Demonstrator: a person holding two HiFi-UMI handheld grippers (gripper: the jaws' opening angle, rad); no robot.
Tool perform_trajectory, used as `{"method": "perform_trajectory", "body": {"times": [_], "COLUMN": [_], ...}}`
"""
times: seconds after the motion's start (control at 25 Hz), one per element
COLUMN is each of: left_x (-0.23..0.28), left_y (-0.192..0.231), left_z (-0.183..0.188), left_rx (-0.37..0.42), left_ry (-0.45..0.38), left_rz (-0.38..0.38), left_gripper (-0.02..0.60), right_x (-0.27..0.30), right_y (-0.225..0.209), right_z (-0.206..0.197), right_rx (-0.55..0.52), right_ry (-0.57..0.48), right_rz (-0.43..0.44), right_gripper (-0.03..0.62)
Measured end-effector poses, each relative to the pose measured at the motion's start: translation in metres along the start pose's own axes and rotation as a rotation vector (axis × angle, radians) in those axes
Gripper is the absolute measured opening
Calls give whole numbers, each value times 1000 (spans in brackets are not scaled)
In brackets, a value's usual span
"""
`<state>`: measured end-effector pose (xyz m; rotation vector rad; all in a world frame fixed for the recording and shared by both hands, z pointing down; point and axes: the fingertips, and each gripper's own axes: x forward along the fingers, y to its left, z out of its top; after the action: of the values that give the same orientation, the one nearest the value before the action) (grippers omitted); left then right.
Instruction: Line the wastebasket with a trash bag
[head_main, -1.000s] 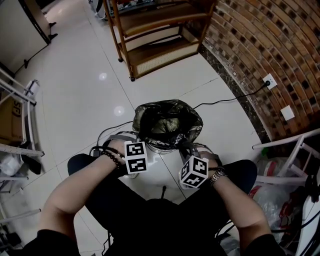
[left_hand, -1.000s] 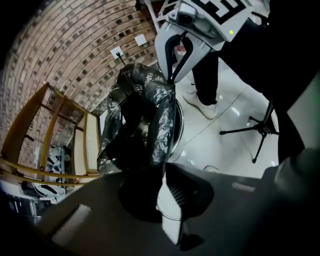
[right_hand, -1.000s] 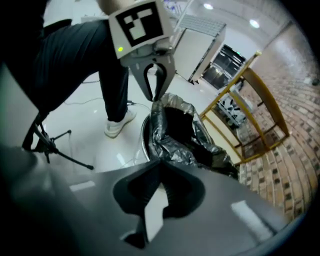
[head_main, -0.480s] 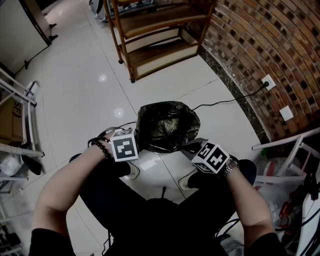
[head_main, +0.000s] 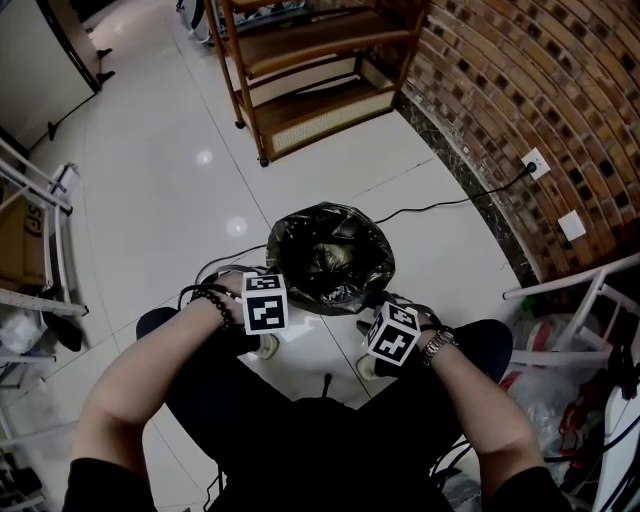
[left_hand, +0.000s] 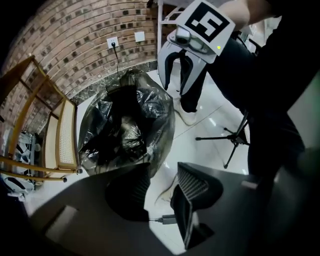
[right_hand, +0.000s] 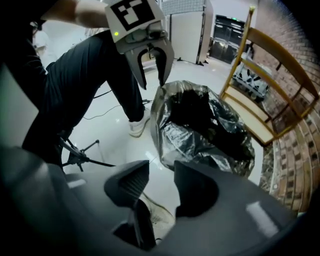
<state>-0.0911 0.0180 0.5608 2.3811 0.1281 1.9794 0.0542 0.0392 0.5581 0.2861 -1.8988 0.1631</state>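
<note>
Trash bag sits open-mouthed in the wastebasket, its edge turned out and pulled down over the rim; the basket itself is hidden under the black film. The bag is ahead of both grippers and between them, on the inner side of each. Left gripper: jaws have just been opening and stand spread with nothing between them, only floor and a cable behind the gap. Right gripper: same, just been opening, spread and empty, bag skirt just past its tips. Neither touches the bag. Judgement: lining looks basically done, with the bag seated and cuffed and both grips let go. Left, at most: smoothing the crumpled skirt, pushing the bag down inside, pulling away.
</note>
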Motion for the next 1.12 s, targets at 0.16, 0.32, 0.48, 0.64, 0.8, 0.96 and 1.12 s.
{"method": "perform_trajectory", "body": {"times": [0.16, 0.32, 0.48, 0.64, 0.8, 0.96, 1.12], "left_x": [-19, -51, -69, -61, -38, -21, -1], "left_y": [0, 29, 86, 124, 148, 168, 176], "left_z": [6, 14, 10, 1, 1, -9, -13], "left_rx": [-63, -191, -374, -517, -573, -634, -661], "left_ry": [-79, -177, -264, -287, -291, -235, -207], "left_rz": [-27, 35, 205, 297, 286, 267, 225], "left_gripper": [201, 201, 199, 208, 267, 291, 291], "right_x": [-17, -51, -64, -47, -23, 4, 23], "right_y": [-6, -42, -109, -153, -174, -177, -181], "right_z": [4, 25, 31, 20, 13, 6, 1], "right_rx": [10, 93, 231, 335, 384, 422, 485], "right_ry": [-36, -161, -221, -190, -160, -132, -157], "right_rz": [-12, -98, -280, -337, -335, -266, -198], "right_gripper": [155, 153, 153, 154, 184, 195, 195]}}
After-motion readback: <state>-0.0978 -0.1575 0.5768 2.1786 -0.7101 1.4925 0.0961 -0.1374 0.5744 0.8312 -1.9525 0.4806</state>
